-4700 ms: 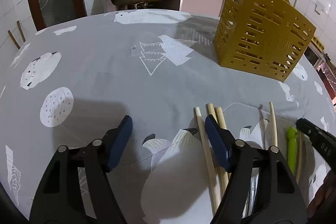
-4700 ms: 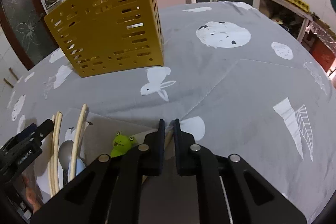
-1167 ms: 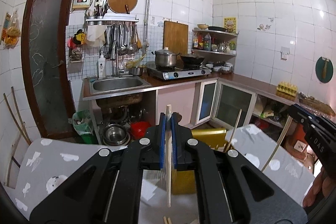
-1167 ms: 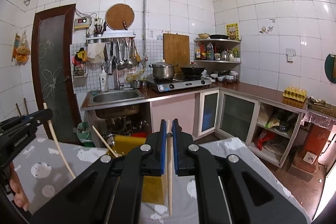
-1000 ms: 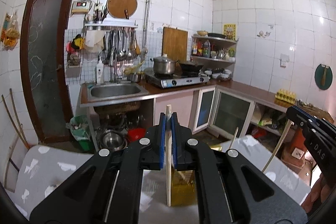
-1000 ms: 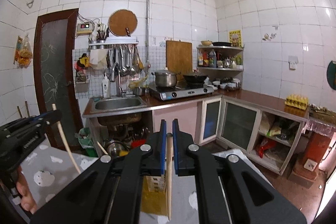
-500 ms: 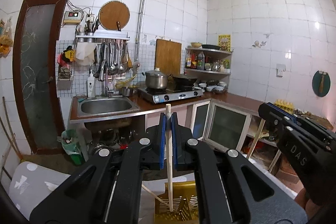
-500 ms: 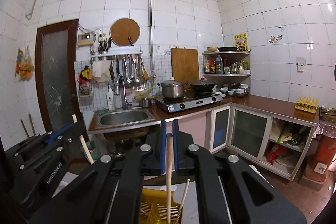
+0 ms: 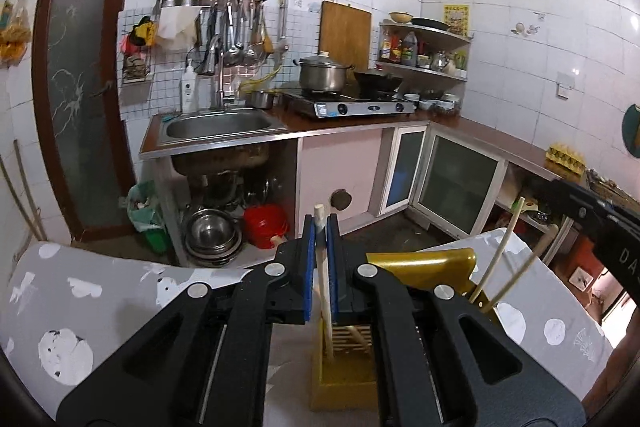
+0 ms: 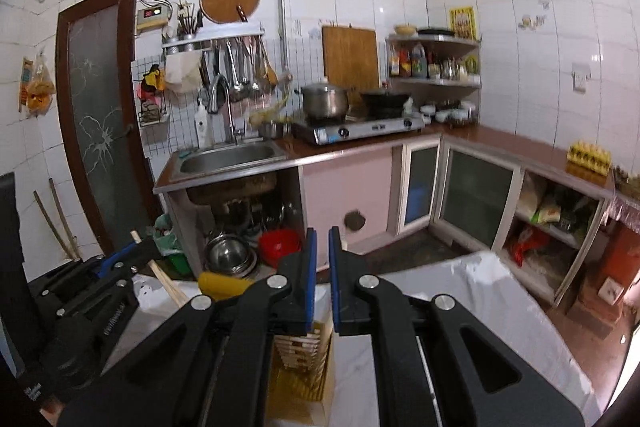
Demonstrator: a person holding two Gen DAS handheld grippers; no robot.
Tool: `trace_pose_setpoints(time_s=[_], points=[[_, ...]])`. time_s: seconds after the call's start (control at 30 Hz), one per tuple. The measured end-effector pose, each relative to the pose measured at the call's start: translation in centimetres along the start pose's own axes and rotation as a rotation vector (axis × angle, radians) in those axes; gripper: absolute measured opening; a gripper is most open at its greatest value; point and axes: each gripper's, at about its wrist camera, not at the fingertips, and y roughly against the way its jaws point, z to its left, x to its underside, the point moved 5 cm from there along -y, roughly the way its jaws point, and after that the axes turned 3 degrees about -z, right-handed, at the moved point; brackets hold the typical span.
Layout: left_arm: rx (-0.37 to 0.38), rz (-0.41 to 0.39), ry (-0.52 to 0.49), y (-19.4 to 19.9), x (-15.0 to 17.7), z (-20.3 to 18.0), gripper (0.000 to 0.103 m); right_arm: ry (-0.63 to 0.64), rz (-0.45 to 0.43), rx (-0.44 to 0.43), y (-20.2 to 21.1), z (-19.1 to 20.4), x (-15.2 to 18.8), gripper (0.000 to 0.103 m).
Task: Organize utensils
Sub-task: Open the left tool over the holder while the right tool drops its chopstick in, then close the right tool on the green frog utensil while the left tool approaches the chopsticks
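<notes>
My left gripper (image 9: 320, 223) hangs over the yellow slotted holder (image 9: 420, 261). Its jaws are opening, and a pale chopstick (image 9: 319, 213) stands slightly tilted and loose between the blue pads, its lower end down inside the holder. Two more chopsticks (image 9: 496, 255) lean out of the holder's right side, near the tip of my right gripper (image 9: 540, 183). In the right wrist view my right gripper (image 10: 322, 239) is above the same holder (image 10: 224, 285), its pads only a narrow slit apart with nothing between them. My left gripper (image 10: 132, 251) shows at the left, the chopstick top poking above it.
The holder stands on a table with a grey patterned cloth (image 9: 100, 291), close to its far edge. Beyond are a sink counter (image 9: 220, 125), a stove with a pot (image 9: 324, 77), steel bowls and a red bowl (image 9: 266, 223) on the floor, and glass-door cabinets (image 10: 476, 195).
Both grippers have sunk toward the holder. The chopstick has left my right gripper's pads. The left chopstick's lower end has gone into the holder, and it now sits tilted between the pads.
</notes>
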Motion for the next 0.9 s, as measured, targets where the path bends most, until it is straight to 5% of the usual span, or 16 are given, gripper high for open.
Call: trace_pose_setpoints(time_s=[0.03,0.1,0.17,0.3,0.43,0.63,0.9], points=[[-0.003,0.001,-0.002,0.3,-0.1,0.1,0.014,0.010,0.011,0.012,0.0,-0.2,-0.1,0.007],[-0.026,-0.017,-0.020,1.7,-0.7,0.5,0.048,0.018,0.023,0.031,0.6,-0.5,-0.1,0.013],[-0.055,-0.043,-0.030,3.1,-1.3,0.9,0.060,0.003,0.022,0.041,1.5,-0.8,-0.4,0.053],[-0.059,-0.028,-0.007,5.9,-1.7,2.3,0.080,0.000,0.009,0.083,4.3,-1.7,-0.5,0.055],[-0.099,-0.025,-0.009,8.3,-0.3,3.9,0.091,-0.002,0.010,0.114,6.5,-2.4,1.3,0.073],[-0.138,0.043,-0.026,9.3,3.8,5.6,0.098,0.008,0.121,0.142,6.6,-2.4,7.4,0.074],[-0.131,0.230,0.000,8.1,12.6,7.2,0.098,0.000,0.280,0.111,5.7,-0.1,16.4,0.074]])
